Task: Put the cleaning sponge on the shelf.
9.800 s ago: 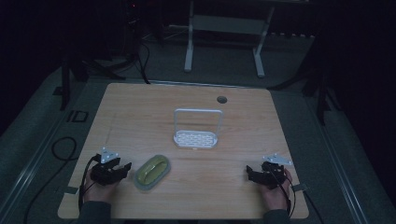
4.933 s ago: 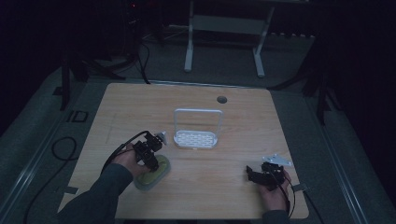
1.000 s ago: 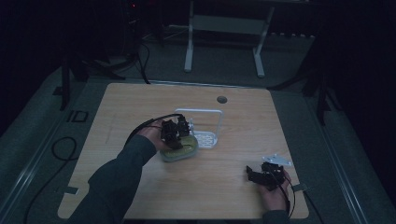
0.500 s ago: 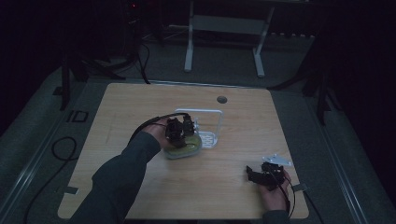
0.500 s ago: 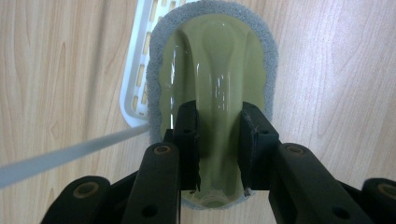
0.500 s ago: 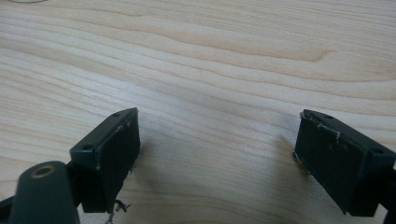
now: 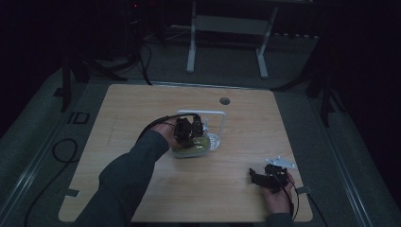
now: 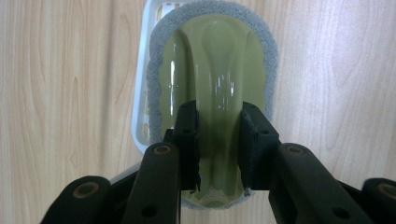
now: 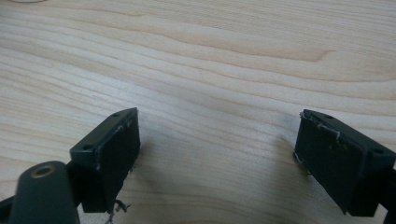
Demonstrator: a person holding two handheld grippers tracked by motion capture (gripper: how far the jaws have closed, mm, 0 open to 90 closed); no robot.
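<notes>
My left gripper (image 8: 217,154) is shut on the raised handle of a green scrubbing brush (image 8: 219,70) with a grey sponge rim. It holds the brush over the near left part of a white rack (image 8: 140,126). In the high view the left gripper (image 7: 189,131) and the brush (image 7: 196,147) are at the table's middle, against the white rack (image 7: 215,116) with its upright loop. My right gripper (image 9: 217,158) is open, its jaws wide apart just above bare wood. In the high view the right gripper (image 7: 257,177) rests near the table's front right.
The wooden table (image 7: 142,198) has a round cable hole (image 7: 225,100) at its far edge. A white stand (image 7: 227,28) is on the floor beyond the table. A cable (image 7: 61,151) loops on the floor to the left.
My left gripper took the brush from the front left of the table and carried it right and away to the white rack. The right gripper has stayed put.
</notes>
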